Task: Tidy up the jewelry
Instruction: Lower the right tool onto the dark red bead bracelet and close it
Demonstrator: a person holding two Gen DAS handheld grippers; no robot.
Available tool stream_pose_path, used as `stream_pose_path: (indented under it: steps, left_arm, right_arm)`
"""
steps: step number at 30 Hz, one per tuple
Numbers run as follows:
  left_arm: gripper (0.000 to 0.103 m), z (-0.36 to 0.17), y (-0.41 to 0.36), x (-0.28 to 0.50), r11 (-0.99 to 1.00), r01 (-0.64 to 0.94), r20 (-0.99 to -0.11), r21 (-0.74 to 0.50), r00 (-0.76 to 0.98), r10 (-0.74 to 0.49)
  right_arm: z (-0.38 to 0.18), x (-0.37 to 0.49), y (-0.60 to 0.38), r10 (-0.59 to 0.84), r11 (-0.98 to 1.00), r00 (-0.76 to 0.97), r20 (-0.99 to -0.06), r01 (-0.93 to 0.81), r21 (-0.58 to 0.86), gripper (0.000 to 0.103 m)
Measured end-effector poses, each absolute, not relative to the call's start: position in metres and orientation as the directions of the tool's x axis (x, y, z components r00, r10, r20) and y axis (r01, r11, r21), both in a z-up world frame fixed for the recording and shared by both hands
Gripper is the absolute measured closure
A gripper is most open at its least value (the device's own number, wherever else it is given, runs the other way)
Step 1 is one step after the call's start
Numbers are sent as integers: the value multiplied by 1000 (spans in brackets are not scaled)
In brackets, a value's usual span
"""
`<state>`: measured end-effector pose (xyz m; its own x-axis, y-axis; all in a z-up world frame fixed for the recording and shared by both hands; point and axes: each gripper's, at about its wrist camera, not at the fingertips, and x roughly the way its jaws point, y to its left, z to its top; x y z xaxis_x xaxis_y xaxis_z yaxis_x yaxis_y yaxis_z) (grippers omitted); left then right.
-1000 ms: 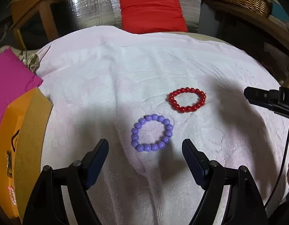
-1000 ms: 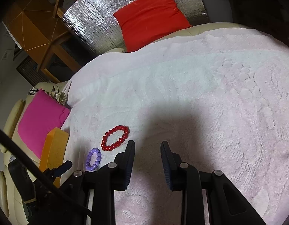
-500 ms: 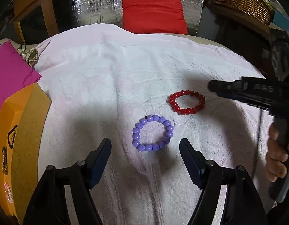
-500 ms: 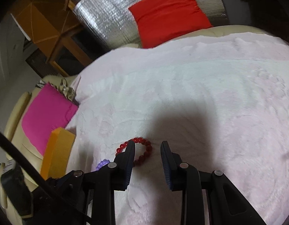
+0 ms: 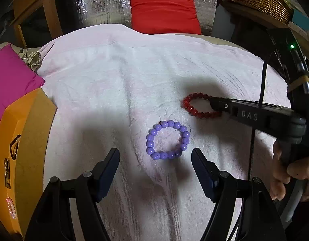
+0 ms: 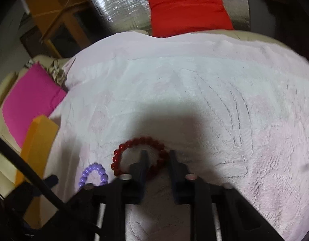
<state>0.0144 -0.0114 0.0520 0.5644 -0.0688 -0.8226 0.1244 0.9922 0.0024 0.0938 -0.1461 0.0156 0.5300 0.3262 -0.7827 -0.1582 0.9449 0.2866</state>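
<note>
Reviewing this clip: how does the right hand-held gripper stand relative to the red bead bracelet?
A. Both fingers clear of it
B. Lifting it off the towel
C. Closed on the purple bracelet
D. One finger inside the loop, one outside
D: the right hand-held gripper has its fingers astride the beads of the red bracelet, one inside, one outside, and the bracelet lies on the towel.

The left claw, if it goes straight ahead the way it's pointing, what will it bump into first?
Most likely the purple bracelet. The left claw is open and the bracelet lies on the white towel just past its tips, roughly centred. How high the claw hangs above the towel is hard to judge.
</note>
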Motion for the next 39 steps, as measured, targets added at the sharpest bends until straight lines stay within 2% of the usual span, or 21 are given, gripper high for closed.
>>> stream_pose_path:
  steps: [9,16,17,18,20,22,26,30,32,37,39]
  left_arm:
    - [28,57,-12,11,987,156,-820,-30,561,-114]
    - [28,54,-26,13,977,200,-827,-68,536,-168]
    - [33,53,-29,13,975,209,-825,-80,534,-182]
    - [49,53,-31,12,972,218,-825,-90,530,-195]
    - [63,50,-36,14,964,241,-831,-114,509,-226]
    - [64,45,-41,16,963,251,-841,-100,496,-217]
    - [85,35,-47,21,950,270,-855,-158,445,-268]
    - [92,38,-52,24,926,299,-838,-232,422,-346]
    - [92,44,-51,25,923,299,-828,-242,432,-357]
    - [91,62,-32,23,965,228,-810,-134,535,-238]
    - [80,59,-26,25,975,202,-819,-90,542,-188]
  right_arm:
    - [25,84,-170,269,963,556,-786,-145,227,93]
    - [30,73,-216,249,967,543,-802,-98,234,93]
    - [31,72,-221,251,967,539,-804,-94,238,93]
    - [31,70,-226,254,965,534,-807,-87,246,93]
    - [30,68,-234,266,961,524,-809,-80,264,93]
    - [28,69,-241,277,958,508,-816,-74,278,92]
    - [23,71,-252,303,946,475,-826,-48,320,91]
    - [24,73,-262,329,934,469,-820,-32,357,91]
    - [22,73,-266,338,929,466,-818,-23,370,91]
    - [19,75,-271,337,927,462,-820,-13,374,91]
    - [18,76,-270,341,926,459,-820,-11,378,91]
